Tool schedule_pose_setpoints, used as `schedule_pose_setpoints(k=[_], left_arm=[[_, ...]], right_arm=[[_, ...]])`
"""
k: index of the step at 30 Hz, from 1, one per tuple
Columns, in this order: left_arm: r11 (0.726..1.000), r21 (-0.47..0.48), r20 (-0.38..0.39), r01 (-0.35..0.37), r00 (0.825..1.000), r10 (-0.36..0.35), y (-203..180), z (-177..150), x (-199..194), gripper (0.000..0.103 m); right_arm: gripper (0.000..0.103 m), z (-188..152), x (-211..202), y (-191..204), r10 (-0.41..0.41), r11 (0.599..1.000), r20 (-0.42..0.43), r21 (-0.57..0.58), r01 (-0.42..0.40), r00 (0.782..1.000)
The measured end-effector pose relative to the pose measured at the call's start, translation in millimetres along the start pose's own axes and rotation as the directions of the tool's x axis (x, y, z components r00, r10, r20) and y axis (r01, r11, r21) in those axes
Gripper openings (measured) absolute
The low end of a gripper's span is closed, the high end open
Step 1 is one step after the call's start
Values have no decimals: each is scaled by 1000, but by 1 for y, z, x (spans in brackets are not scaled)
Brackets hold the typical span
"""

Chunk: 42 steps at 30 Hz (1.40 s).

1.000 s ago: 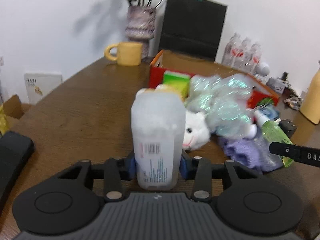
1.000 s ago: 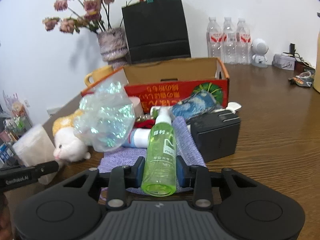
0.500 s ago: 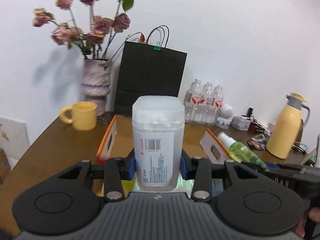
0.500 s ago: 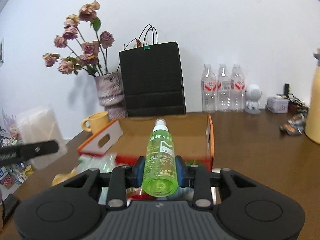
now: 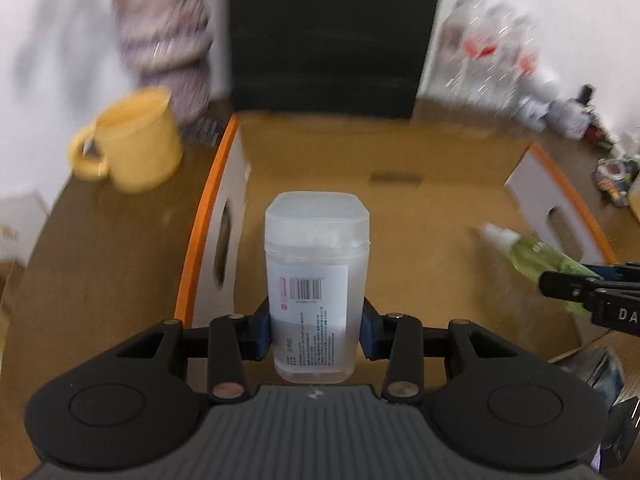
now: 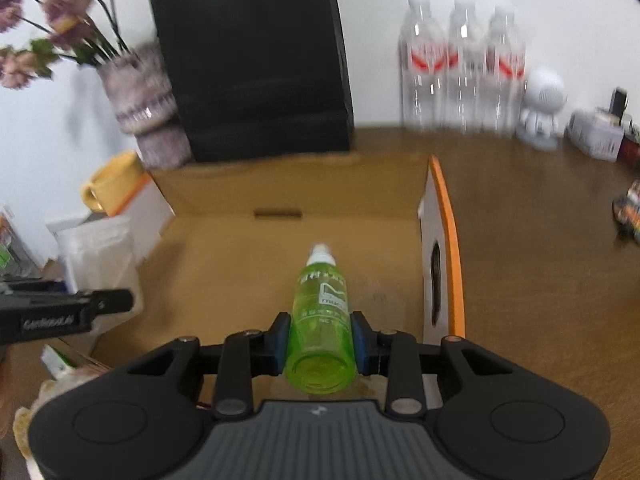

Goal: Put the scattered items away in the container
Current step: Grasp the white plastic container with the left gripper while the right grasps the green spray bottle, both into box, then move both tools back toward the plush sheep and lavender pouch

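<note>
Left claw (image 5: 318, 332): both blue-padded fingers (image 5: 262, 332) pressed against the sides of an upright translucent jar (image 5: 316, 276), clamped level. Right claw (image 6: 320, 338): fingers closed on a green spray bottle (image 6: 320, 316), nozzle pointing forward and away. Both claws tilted downward, side by side.

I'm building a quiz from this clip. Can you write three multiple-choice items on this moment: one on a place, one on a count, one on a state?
1. Where does the yellow mug stand?
A. inside the cardboard box
B. on the table outside the cardboard box
C. on the black bag

2. How many water bottles stand by the wall?
A. one
B. three
C. five

3. What does the right gripper hold?
A. nothing
B. the mug
C. the green spray bottle

Answers: B, the mug sits beyond the box's orange-edged wall; B, three red-labelled bottles stand side by side; C, the jaws are shut on the bottle's body.
</note>
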<state>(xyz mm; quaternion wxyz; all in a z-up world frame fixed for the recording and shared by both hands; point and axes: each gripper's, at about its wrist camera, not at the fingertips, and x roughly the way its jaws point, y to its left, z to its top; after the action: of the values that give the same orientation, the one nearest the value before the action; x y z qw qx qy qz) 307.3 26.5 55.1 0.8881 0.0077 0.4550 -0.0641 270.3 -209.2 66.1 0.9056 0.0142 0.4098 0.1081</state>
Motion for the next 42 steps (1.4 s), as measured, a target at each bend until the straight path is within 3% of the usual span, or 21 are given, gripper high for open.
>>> schedule_pose_setpoints(k=[3, 6, 10, 17, 20, 22, 23, 24, 25, 38, 42], left_arm=[[998, 55, -37, -35, 999, 37, -4, -9, -1, 54], [999, 38, -91, -33, 995, 36, -7, -12, -7, 58], [1000, -1, -127, -20, 992, 20, -6, -18, -16, 58], [1000, -14, -141, -18, 990, 16, -9, -28, -26, 58], [1000, -10, -145, -14, 989, 13, -11, -29, -28, 58], [1000, -1, -139, -17, 990, 16, -12, -29, -29, 67], [1000, 3, -124, -24, 992, 24, -11, -29, -30, 82], [1000, -3, -105, -18, 994, 17, -9, -30, -33, 90], [1000, -8, -88, -11, 996, 10, -7, -30, -36, 91], [1000, 27, -68, 16, 998, -14, -6, -38, -41, 93], [998, -31, -72, 51, 996, -53, -1, -37, -47, 93]], right_arm=[[30, 11, 18, -4, -3, 1000, -82, -5, 3, 997], [31, 17, 19, -8, 30, 999, -144, 29, -26, 989], [38, 21, 20, -12, 30, 999, -203, 38, -22, 979], [40, 23, 22, -10, -36, 999, -251, -8, 35, 967], [46, 23, 23, -6, -21, 1000, -274, -19, 16, 961], [49, 22, 24, -4, -19, 1000, -284, -20, 14, 959], [50, 21, 24, -3, -21, 1000, -289, -21, 16, 957], [51, 20, 24, 0, -21, 1000, -297, -28, 14, 955], [51, 18, 24, 2, -20, 999, -307, -39, 8, 951], [52, 5, 11, 8, -15, 1000, -329, -4, 14, 944], [52, 6, 9, 8, -16, 1000, -325, 0, 17, 946]])
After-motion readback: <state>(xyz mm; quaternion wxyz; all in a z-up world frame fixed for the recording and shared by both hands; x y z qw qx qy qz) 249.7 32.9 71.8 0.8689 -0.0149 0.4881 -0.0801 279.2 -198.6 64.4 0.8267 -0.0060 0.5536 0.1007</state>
